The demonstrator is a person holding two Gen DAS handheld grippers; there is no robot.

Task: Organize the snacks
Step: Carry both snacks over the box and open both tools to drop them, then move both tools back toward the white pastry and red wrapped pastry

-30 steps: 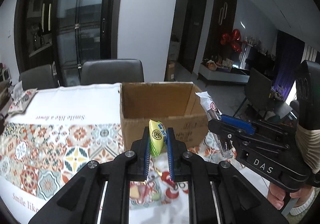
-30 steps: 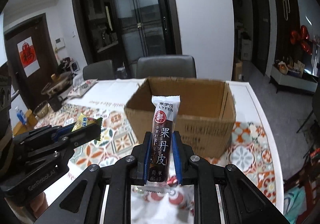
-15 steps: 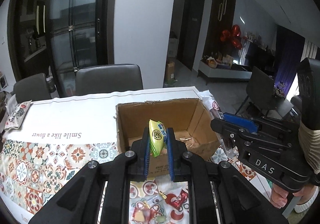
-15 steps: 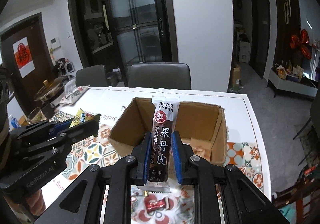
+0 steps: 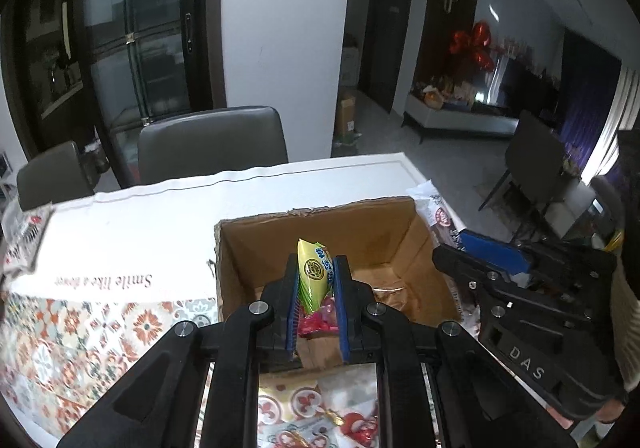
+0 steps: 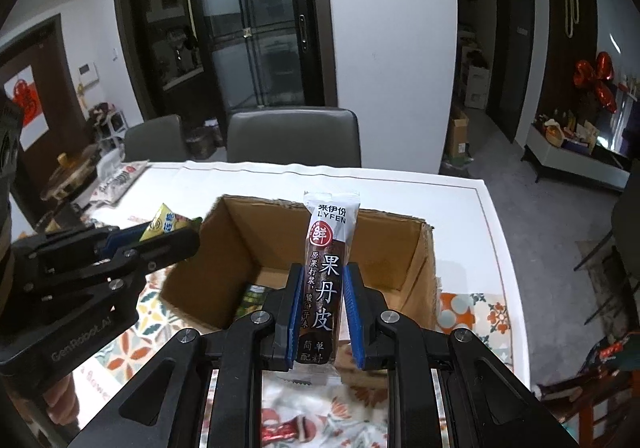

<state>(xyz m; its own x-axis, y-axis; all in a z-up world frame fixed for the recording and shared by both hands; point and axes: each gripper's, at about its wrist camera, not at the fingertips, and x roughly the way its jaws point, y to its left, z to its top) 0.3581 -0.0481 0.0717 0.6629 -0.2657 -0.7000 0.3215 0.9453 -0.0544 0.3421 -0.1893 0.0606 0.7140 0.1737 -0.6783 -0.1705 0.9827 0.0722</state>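
Observation:
An open cardboard box (image 5: pixel 256 260) stands on the patterned tablecloth. My left gripper (image 5: pixel 316 264) hangs over the box's near side. A yellow-green snack packet (image 5: pixel 314 272) stands upright between its blue pads, which still touch it while the jaws are opening. My right gripper (image 6: pixel 323 272) is shut on a long dark-brown fruit-leather bar (image 6: pixel 330 232), held upright above the box (image 6: pixel 248 232). In the left wrist view the right gripper (image 5: pixel 452 248) and its bar (image 5: pixel 438 214) show at the box's right edge. In the right wrist view the left gripper (image 6: pixel 188 236) and its packet (image 6: pixel 164 226) are at the left edge.
Inside the box lie a pink-red wrapped snack (image 5: pixel 320 322), a golden wrapper (image 5: pixel 390 294) and a green pack (image 6: pixel 252 298). Loose red candies (image 6: pixel 286 430) lie on the cloth near me. A snack bag (image 6: pixel 116 182) sits at the far left. Grey chairs (image 5: pixel 212 140) stand behind the table.
Both grippers have moved forward with their snacks, from in front of the box to over its opening. The box's inside now shows.

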